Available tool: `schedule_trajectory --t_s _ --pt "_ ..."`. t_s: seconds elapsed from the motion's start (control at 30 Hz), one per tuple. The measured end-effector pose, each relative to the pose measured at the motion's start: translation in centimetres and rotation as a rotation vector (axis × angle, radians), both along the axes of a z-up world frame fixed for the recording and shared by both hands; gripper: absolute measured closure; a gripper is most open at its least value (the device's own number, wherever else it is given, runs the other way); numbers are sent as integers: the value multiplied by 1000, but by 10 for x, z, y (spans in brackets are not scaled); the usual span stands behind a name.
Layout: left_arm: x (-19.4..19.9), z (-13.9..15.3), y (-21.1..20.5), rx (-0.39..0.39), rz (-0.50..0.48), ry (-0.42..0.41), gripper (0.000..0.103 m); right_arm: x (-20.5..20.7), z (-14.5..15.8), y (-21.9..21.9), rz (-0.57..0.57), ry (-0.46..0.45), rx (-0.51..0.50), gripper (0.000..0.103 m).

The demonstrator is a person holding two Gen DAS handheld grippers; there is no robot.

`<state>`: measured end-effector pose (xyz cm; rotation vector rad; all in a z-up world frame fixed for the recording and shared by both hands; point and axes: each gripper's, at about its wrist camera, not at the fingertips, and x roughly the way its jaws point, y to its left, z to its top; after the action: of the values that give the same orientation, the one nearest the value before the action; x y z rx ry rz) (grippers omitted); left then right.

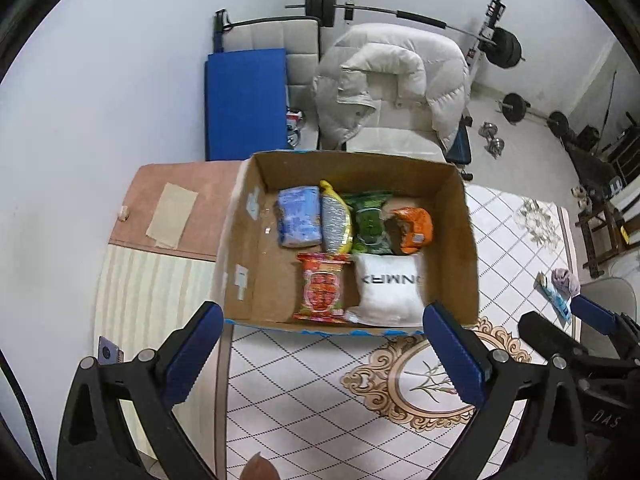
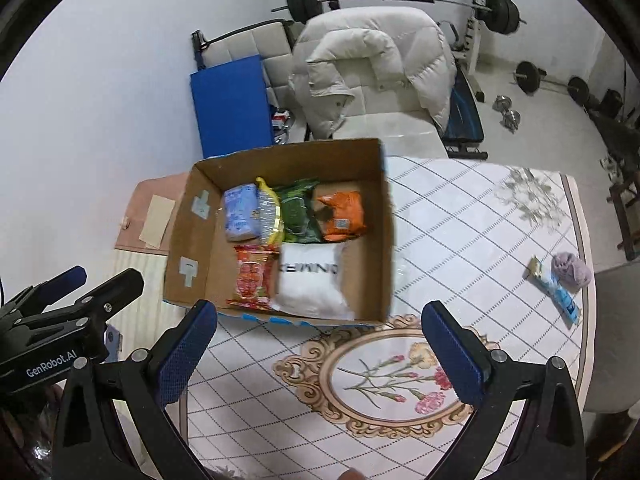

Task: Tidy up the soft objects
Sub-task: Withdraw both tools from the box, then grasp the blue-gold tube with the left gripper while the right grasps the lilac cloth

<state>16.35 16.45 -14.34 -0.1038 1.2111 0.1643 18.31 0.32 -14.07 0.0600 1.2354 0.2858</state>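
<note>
An open cardboard box (image 1: 460,216) (image 2: 380,216) stands on the table and holds several soft packs: a blue pack (image 1: 299,216), a silver-yellow bag (image 1: 337,224), a green bag (image 1: 370,220), an orange bag (image 1: 416,224), a red snack pack (image 1: 322,288) and a white pouch (image 1: 390,288). A purple yarn ball (image 2: 570,268) and a blue wrapper (image 2: 558,292) lie on the table at the right. My left gripper (image 1: 322,316) is open, held just before the box's near edge. My right gripper (image 2: 320,314) is open too, empty, near the box's front right corner.
The table carries a white diamond-pattern cloth (image 2: 460,220) with a floral medallion (image 2: 392,380). Behind it stand a chair draped with a white puffy jacket (image 1: 392,76), a blue mat (image 1: 244,100) and barbell weights (image 1: 504,48). A pink-topped surface (image 1: 180,200) lies left of the box.
</note>
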Motion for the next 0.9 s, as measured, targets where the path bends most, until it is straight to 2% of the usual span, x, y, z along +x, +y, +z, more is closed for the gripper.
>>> schedule_trajectory --t_s 0.1,0.27,0.4,0.53,0.63,0.67,0.7,0.73,0.77,0.8,0.83,0.9 --pt "11 -8 -37 13 -46 15 1 5 -10 -44 -34 14 -12 0" --pt "34 -39 -122 47 -118 43 1 23 -50 -158 -143 71 -127 0" --pt "52 -76 -187 29 -174 114 1 48 -103 -253 -197 143 -270 0" --pt "69 -109 -242 59 -215 167 1 72 -156 -311 -177 236 -343 0" --pt "83 -136 -276 42 -220 225 1 82 -194 -334 -148 291 -377 4" --pt "87 -144 -282 33 -219 244 1 84 -206 -341 -154 316 -368 6" --pt "90 -151 -288 28 -219 260 1 87 -218 -346 -165 345 -346 13" --pt "93 -157 -294 23 -218 276 1 89 -232 -351 -186 377 -310 24" --pt "97 -166 -302 13 -215 301 1 90 -240 -356 -205 399 -271 31" --pt "100 -171 -306 8 -214 315 1 90 -246 -361 -227 420 -222 44" --pt "102 -174 -310 4 -211 326 1 88 -252 -364 -250 442 -159 52" --pt "107 -183 -318 -1 -206 352 1 83 -258 -362 -265 486 -22 54"
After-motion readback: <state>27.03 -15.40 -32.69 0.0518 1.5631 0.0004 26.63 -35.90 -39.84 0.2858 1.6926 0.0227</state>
